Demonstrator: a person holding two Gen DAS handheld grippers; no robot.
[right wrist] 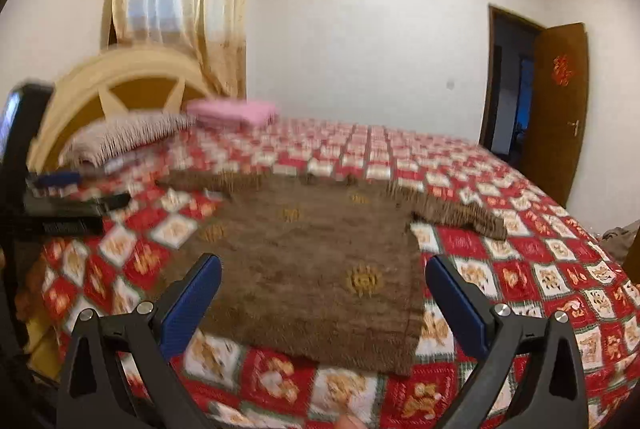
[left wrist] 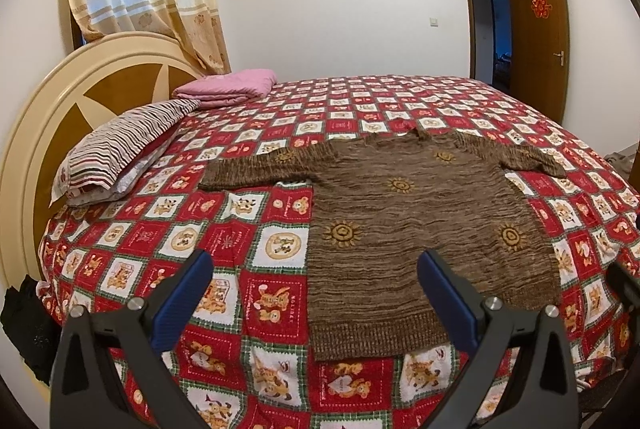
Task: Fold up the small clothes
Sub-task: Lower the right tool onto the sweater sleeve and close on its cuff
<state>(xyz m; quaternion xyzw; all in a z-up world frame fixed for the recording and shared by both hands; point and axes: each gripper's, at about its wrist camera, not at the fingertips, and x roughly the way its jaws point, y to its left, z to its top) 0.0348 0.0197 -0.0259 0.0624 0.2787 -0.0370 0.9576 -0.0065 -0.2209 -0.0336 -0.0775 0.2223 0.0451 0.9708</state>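
A brown knitted sweater [left wrist: 408,225] with yellow sun motifs lies flat and spread out on the bed, sleeves out to both sides, hem toward me. My left gripper [left wrist: 316,265] is open and empty, held above the hem's left corner. In the blurred right wrist view the sweater [right wrist: 304,269] lies in the middle. My right gripper [right wrist: 324,269] is open and empty above the hem's right part. The left gripper [right wrist: 68,193] shows at the left edge of that view.
The bed has a red and white checked quilt [left wrist: 224,241]. A striped pillow [left wrist: 120,149] and a folded pink blanket [left wrist: 228,87] lie by the round headboard [left wrist: 60,101]. An open brown door [left wrist: 540,41] stands at the back right.
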